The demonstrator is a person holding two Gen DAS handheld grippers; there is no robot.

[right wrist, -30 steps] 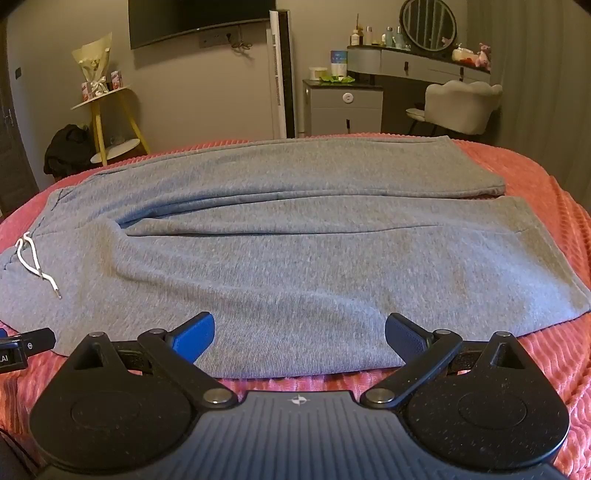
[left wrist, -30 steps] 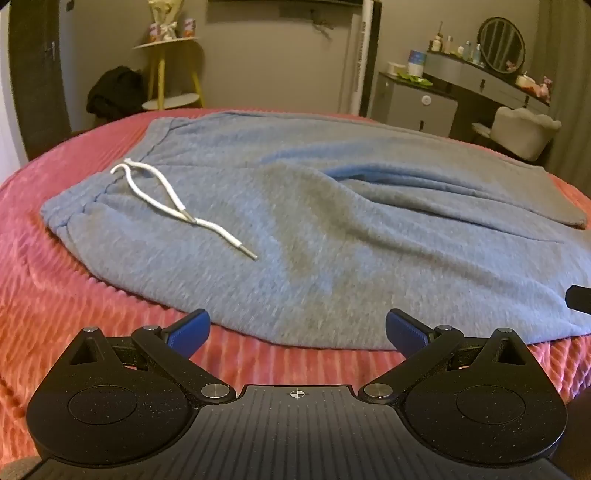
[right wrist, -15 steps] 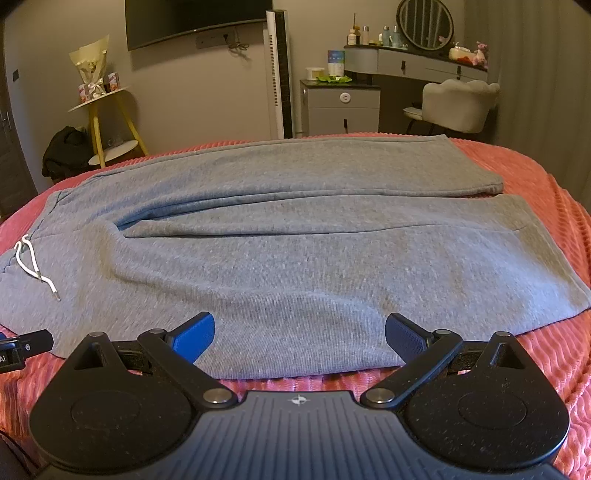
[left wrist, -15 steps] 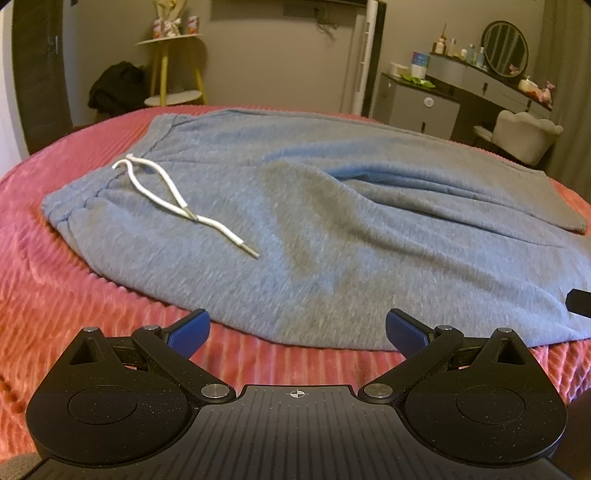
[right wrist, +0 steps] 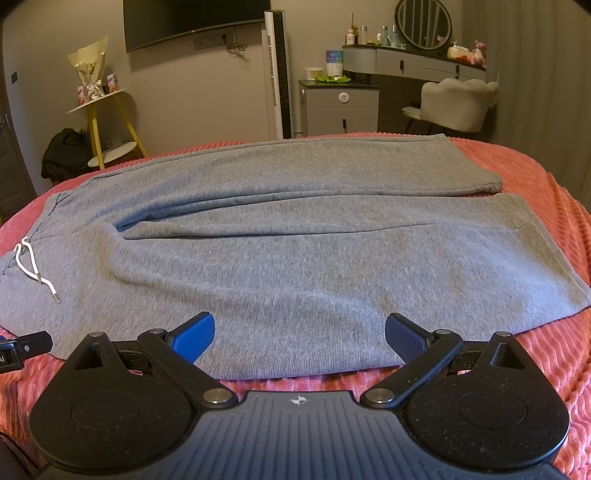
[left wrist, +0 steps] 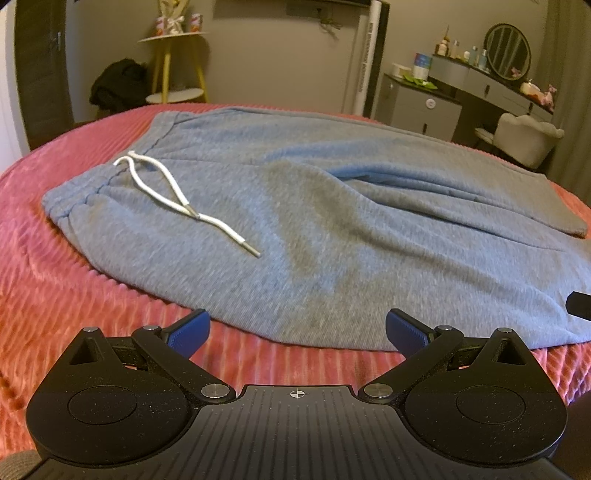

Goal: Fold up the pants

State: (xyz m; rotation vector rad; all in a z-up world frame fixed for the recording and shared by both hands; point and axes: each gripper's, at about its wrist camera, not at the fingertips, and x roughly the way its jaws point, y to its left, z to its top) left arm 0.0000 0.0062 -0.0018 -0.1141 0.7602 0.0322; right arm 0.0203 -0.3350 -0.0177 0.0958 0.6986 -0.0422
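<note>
Grey sweatpants lie spread flat on a red ribbed bedspread, waistband to the left, both legs running to the right. A white drawstring rests loose on the waist area. My left gripper is open, hovering just short of the near edge of the hip area. My right gripper is open too, its blue fingertips over the near hem edge of the closer leg. Nothing sits between either pair of fingers.
Beyond the bed stand a yellow-legged side table, a dark bag on the floor, a white tower fan, a grey dresser, a vanity with a round mirror and a pale chair. The other gripper's black tip shows at left.
The left gripper has drifted slightly left and back, so the pants sit a bit further right in its view. The right gripper has edged a little forward over the hem.
</note>
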